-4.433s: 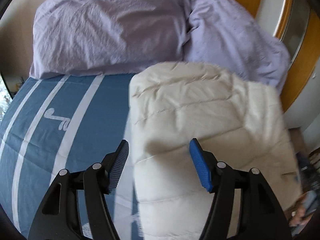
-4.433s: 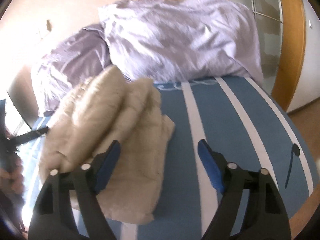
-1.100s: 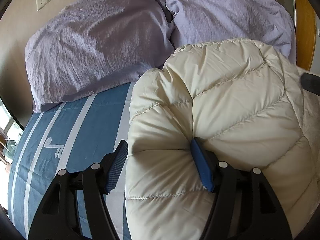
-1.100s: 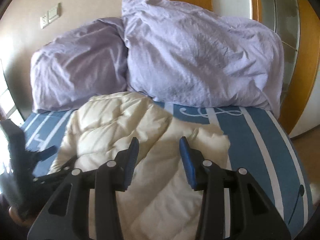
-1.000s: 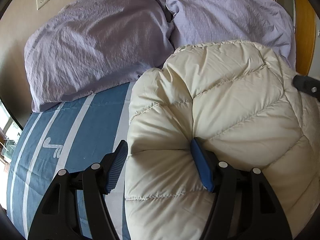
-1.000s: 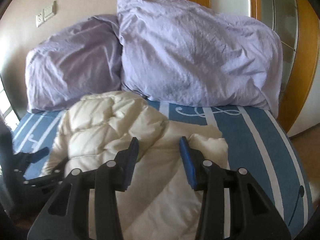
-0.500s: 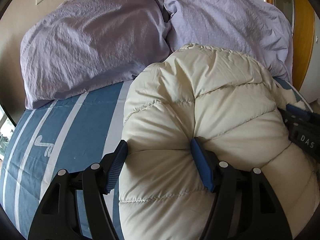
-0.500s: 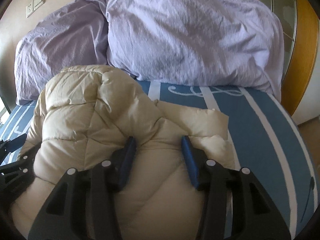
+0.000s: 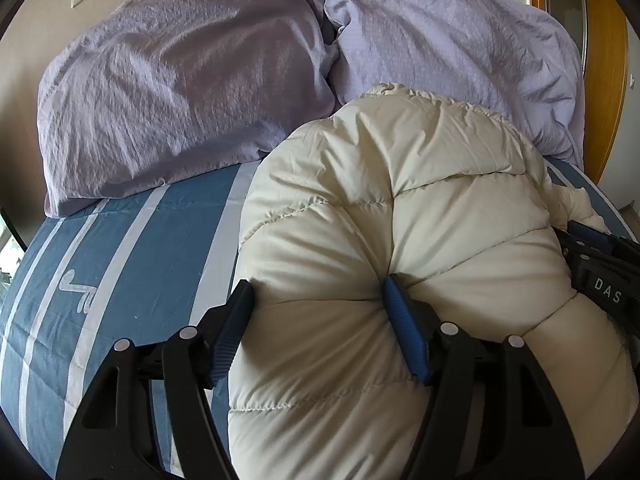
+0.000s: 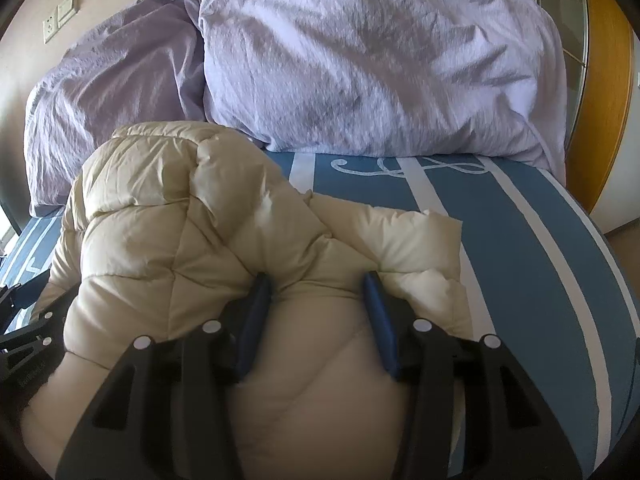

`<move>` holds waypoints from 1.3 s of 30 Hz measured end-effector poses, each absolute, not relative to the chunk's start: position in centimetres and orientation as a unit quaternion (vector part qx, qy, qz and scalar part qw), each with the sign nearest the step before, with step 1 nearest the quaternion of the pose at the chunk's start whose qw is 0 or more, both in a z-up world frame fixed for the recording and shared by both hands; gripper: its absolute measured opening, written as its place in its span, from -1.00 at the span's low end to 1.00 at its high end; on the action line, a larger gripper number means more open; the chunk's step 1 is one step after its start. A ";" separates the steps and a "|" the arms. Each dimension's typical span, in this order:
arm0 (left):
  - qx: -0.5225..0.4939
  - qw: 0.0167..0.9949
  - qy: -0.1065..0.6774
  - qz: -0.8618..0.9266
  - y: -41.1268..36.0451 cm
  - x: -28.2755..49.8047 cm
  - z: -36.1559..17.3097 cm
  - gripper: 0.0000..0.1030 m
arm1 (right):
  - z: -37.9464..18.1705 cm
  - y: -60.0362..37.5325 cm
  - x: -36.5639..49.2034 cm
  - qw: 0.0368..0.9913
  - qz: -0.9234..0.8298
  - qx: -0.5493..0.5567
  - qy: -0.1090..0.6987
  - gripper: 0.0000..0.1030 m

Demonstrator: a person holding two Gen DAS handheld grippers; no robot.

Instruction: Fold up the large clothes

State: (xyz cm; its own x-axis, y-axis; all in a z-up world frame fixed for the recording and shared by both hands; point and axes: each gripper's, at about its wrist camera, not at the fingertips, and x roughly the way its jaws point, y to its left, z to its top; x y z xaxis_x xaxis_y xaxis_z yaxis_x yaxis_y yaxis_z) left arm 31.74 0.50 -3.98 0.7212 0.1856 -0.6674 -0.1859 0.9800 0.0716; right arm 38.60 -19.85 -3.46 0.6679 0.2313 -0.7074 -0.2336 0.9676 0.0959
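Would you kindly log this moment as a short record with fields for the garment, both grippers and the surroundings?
garment: cream quilted puffer jacket, bunched in a puffy mound on the bed
left gripper: jaws pressed into the jacket's left side, bulging padding between them
right gripper: jaws squeezing a fold on the jacket's right side
surface: blue bedspread with white stripes
behind: two lilac pillows against the wall

soft daylight fills both views, bright enough that the cream jacket (image 9: pixel 400 208) shows gentle shadows in its quilted folds and looks duller in the right wrist view. both frames are sharp, without motion blur. fisheye bending curves the bedspread (image 10: pixel 520 240) stripes, and black vignetting rings the corners.
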 end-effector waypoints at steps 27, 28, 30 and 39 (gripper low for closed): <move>0.017 0.928 0.353 0.120 -0.2 36.1 -0.3 0.48 | -3.8 -19.3 39.1 0.907 0.122 -0.012 0.403 -0.02; 0.028 0.923 0.362 0.126 -0.3 36.6 -0.9 0.50 | -3.8 -19.4 39.1 0.907 0.123 -0.012 0.403 -0.02; 0.035 0.918 0.374 0.129 -0.3 37.3 -2.4 0.51 | -3.7 -19.5 39.1 0.907 0.124 -0.007 0.402 -0.02; 0.019 0.917 0.375 0.135 0.4 37.6 -3.7 0.57 | -3.7 -19.3 39.1 0.908 0.122 -0.007 0.401 -0.01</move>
